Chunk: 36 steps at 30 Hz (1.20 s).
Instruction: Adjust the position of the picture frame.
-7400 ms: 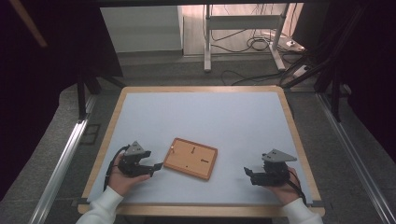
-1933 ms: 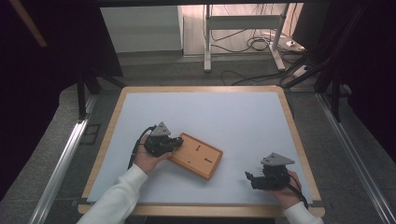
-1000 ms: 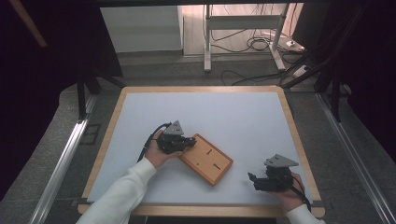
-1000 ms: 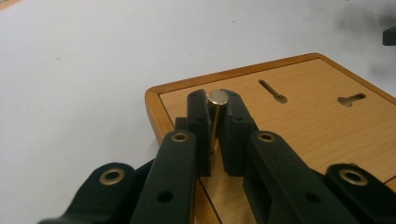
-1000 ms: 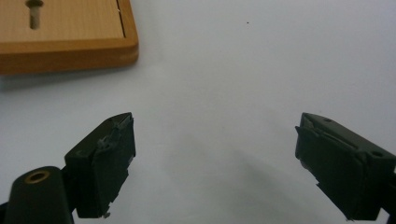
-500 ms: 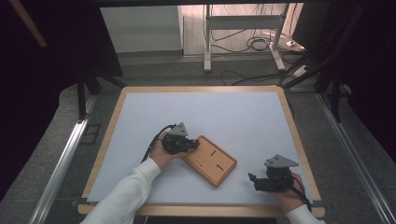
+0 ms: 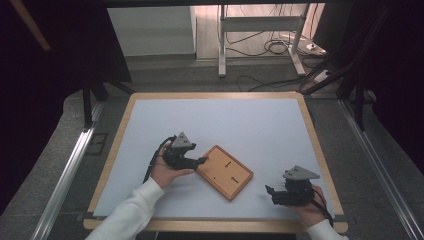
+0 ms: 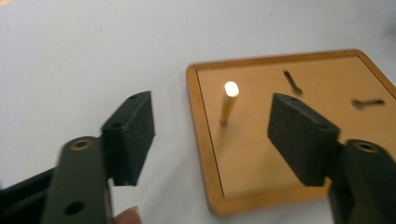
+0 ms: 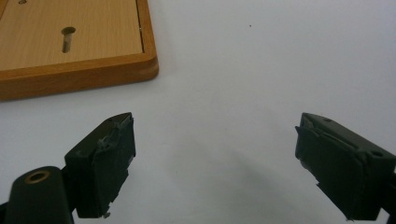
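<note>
Wooden board | no writing legible, seemingly | left gripper opened

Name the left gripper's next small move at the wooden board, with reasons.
Probably draw the left gripper back from the wooden board: its jaws have just been opening, the brass peg stands free between them, unpressed, and the board lies flat on the table.

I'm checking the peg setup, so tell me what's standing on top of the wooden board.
A small brass-coloured peg stands upright near one edge of the wooden board, with two keyhole slots cut farther along. What lies under the board is covered.
</note>
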{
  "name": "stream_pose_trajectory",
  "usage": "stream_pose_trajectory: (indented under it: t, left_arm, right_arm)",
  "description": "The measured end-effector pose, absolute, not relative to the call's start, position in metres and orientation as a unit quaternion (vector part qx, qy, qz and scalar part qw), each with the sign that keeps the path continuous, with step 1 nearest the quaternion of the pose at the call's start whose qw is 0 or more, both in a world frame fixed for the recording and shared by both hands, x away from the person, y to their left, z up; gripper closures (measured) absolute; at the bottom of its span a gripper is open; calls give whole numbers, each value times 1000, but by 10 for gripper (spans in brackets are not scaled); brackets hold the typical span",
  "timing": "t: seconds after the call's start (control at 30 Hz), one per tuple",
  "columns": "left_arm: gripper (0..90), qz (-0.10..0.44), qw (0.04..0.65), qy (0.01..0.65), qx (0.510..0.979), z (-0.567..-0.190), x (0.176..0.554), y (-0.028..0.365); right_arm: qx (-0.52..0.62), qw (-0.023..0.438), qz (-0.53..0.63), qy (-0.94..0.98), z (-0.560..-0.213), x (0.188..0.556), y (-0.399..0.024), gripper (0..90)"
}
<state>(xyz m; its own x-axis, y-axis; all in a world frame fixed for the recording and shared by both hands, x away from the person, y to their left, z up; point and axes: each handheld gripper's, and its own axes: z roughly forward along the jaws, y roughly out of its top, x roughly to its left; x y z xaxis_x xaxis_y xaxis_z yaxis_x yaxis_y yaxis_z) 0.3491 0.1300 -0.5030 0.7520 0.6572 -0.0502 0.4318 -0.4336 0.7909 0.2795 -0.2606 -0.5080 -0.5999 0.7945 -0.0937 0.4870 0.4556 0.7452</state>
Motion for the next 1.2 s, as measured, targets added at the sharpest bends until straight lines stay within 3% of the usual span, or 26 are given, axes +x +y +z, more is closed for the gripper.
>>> stream_pose_trajectory:
  t: [0.23,0.3,0.33,0.37,0.4,0.47,0.5,0.57,0.7,0.83,1.2]
  left_arm:
    - [260,127,412,342,835,-506,332,146]
    - [259,130,414,344,833,-506,330,149]
    - [259,131,414,345,832,-506,328,151]
    - [259,131,414,345,832,-506,328,151]
    - [259,131,415,346,831,-506,327,152]
    - [258,129,415,346,832,-506,325,154]
    - [258,130,414,345,832,-507,324,154]
    - [256,131,411,344,834,-509,321,155]
    - [255,133,408,345,835,-511,319,157]
    - [237,136,408,349,833,-511,317,158]
    - [237,135,403,347,836,-513,316,156]
  right_arm:
    - [382,221,358,823,-505,280,-257,195]
    - [378,217,366,822,-503,282,-256,300]
    - [371,203,377,824,-500,285,-255,431]
    - [371,203,377,824,-500,285,-255,431]
    - [367,198,378,827,-499,288,-254,489]
    - [356,186,375,836,-496,298,-249,684]
    - [356,186,375,836,-496,298,-249,684]
    - [346,174,372,844,-494,310,-242,840]
    - [338,164,367,851,-495,322,-235,894]
    - [334,155,346,863,-502,337,-223,897]
    - [318,146,327,878,-514,336,-213,897]
